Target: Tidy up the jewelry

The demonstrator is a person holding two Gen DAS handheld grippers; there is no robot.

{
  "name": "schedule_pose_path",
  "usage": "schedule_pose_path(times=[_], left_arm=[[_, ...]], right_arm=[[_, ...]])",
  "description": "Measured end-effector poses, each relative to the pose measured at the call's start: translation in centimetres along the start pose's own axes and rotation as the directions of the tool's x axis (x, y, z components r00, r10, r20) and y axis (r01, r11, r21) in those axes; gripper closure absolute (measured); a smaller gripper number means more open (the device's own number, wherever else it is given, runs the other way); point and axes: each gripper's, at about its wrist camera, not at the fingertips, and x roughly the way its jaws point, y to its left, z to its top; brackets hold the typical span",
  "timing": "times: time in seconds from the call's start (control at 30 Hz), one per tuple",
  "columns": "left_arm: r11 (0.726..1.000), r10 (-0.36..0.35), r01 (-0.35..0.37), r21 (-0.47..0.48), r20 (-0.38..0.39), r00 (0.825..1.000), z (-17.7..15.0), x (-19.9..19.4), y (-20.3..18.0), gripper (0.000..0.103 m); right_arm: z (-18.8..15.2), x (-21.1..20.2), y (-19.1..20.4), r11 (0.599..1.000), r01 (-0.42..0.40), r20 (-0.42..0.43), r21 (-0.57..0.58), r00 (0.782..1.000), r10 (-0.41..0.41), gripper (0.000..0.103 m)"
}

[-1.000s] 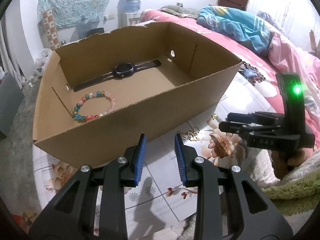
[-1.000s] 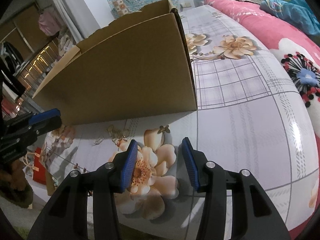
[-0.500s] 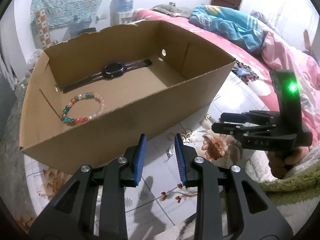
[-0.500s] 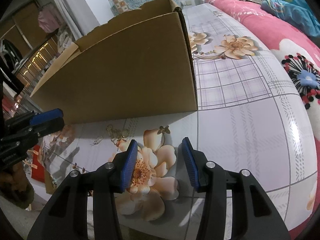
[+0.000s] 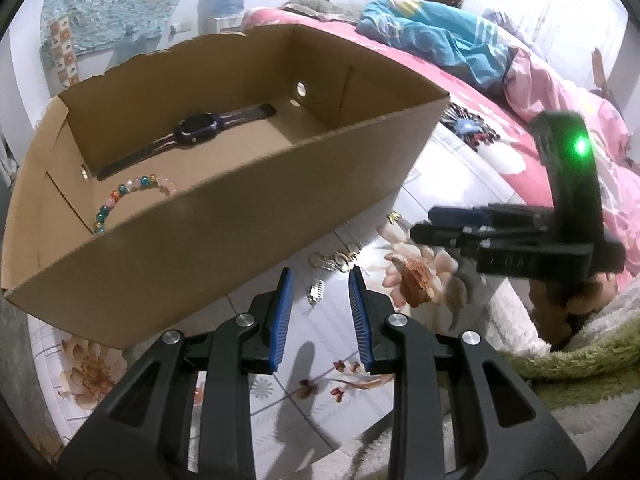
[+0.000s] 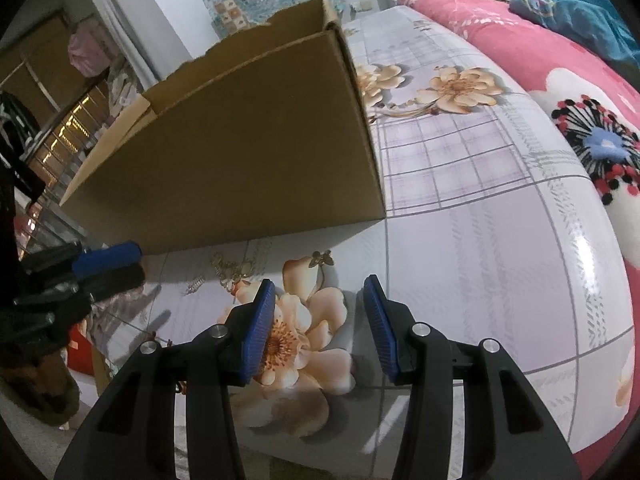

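A brown cardboard box [image 5: 224, 216] stands on the floral tablecloth and holds a dark wristwatch [image 5: 196, 130] and a coloured bead bracelet [image 5: 128, 196]. Just in front of the box lie a small silver clip [image 5: 315, 293] and a tangle of gold jewelry [image 5: 340, 258]. My left gripper [image 5: 319, 284] is open and empty, with the clip between its fingertips. My right gripper [image 6: 320, 292] is open and empty over a printed flower; it shows in the left wrist view [image 5: 436, 224]. The gold jewelry [image 6: 234, 268], the clip [image 6: 194, 284] and a small gold flower piece [image 6: 323, 258] lie ahead of it by the box [image 6: 256, 152].
A pink flowered bedspread [image 6: 560, 80] with a blue blanket [image 5: 436, 46] lies to the right. A green fuzzy fabric [image 5: 580, 364] is at the table's right edge. The left gripper shows at the left in the right wrist view [image 6: 108, 256].
My left gripper has moved forward and down toward the box front, bringing the silver clip between its fingertips. The right gripper has barely moved. Both stay open.
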Motion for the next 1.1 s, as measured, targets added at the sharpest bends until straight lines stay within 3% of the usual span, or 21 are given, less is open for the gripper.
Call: schedule_pose_path(times=[0.13, 0.3, 0.43, 0.83, 1.1], left_arm=[[1.000, 0.002, -0.002, 0.020, -0.022, 1.000, -0.2, 0.8, -0.7, 0.076], [0.998, 0.025, -0.023, 0.056, -0.041, 0.999, -0.3, 2.0, -1.5, 0.076], [0.996, 0.057, -0.052, 0.074, -0.064, 0.996, -0.1, 2.8, -1.6, 0.083], [0.990, 0.116, -0.103, 0.097, -0.133, 0.984, -0.2, 4.8, -1.5, 0.098], [0.992, 0.100, -0.090, 0.091, -0.118, 0.988, -0.5, 4.2, -1.6, 0.098]], right_arm=[[-0.2, -0.7, -0.5, 0.999, -0.042, 0.025, 0.007, 0.999, 0.042, 0.057], [-0.5, -0.5, -0.2, 0.996, -0.087, -0.005, -0.005, 0.996, 0.087, 0.058], [-0.4, 0.0, 0.4, 0.994, -0.108, -0.024, -0.021, 0.994, 0.108, 0.058], [0.5, 1.0, 1.5, 0.993, -0.100, -0.032, -0.070, 0.995, 0.098, 0.058], [0.3, 0.6, 1.3, 0.993, -0.094, -0.024, -0.069, 0.995, 0.093, 0.058]])
